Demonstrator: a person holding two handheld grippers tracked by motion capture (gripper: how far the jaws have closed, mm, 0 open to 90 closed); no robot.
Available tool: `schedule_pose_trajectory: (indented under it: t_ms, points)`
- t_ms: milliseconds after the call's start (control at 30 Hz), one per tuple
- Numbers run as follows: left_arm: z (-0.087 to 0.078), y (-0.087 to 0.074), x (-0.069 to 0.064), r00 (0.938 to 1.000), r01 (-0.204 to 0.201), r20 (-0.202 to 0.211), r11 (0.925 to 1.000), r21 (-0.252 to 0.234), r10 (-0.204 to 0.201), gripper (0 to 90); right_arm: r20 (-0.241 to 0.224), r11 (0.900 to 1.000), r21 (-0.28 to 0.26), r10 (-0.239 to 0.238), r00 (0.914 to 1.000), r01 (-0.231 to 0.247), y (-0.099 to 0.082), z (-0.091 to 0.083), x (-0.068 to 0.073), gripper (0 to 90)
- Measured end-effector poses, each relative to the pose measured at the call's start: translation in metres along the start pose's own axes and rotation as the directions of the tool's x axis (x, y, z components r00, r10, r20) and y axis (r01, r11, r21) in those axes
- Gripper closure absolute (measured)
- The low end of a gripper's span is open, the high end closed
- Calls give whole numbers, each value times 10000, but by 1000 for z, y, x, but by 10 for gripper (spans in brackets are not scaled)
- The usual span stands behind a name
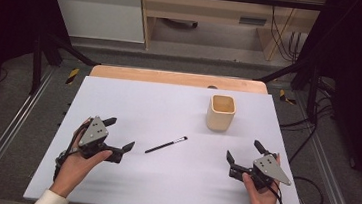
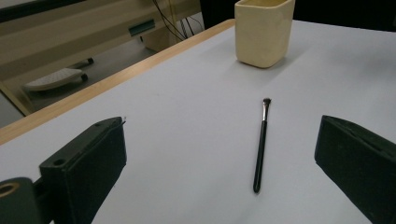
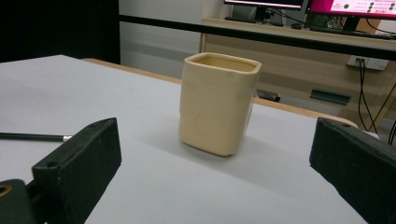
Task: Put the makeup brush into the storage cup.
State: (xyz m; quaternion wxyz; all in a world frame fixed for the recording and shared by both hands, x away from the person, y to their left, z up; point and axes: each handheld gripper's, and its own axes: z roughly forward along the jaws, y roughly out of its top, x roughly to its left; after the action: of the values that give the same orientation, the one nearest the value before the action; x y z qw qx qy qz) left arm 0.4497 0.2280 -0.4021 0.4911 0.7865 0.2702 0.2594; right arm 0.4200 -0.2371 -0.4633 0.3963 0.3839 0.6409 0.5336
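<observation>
A thin black makeup brush [image 1: 166,145] lies flat near the middle of the white table [image 1: 133,102], its bristle tip toward a cream square cup [image 1: 221,113] standing upright at the back right. My left gripper [image 1: 119,134] rests open on the table just left of the brush handle; its own view shows the brush [image 2: 260,144] ahead between the spread jaws and the cup [image 2: 263,31] beyond. My right gripper [image 1: 244,151] sits open near the front right, empty, with the cup [image 3: 217,103] in front of it and the brush handle [image 3: 32,137] at the left edge.
A wooden strip [image 1: 178,78] borders the table's far edge. Dark frame bars and cables stand around the table, with a wooden desk [image 1: 217,12] on the floor behind. Bare white surface surrounds the brush and cup.
</observation>
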Motion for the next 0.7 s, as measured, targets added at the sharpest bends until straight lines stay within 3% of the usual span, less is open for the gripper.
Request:
schedule_pose_trajectory:
  t_ms: [100,367,400,600,633,700]
  points:
    - [5,12,0,9998,51,181,9992,391,-58,22,-17,9999,67,-117,9999,117,0,0,1,24]
    - [21,33,-5,9939,-669,964,9871,1452,531,24,64,9999,27,-128,9999,128,0,-2,0,22]
    - [25,36,-5,9915,-756,1170,9840,1614,569,24,77,9999,23,-141,9999,141,0,-2,-1,22]
    - [40,48,-7,9862,-1234,1356,9676,2204,949,27,36,9997,104,-230,9997,230,-1,0,1,22]
    - [43,51,-6,9842,-1357,1436,9621,2364,1035,29,45,9995,111,-290,9996,289,-1,0,1,22]
    - [47,56,-5,9835,-1420,1440,9603,2403,1095,33,42,9993,159,-332,9994,331,-1,0,2,22]
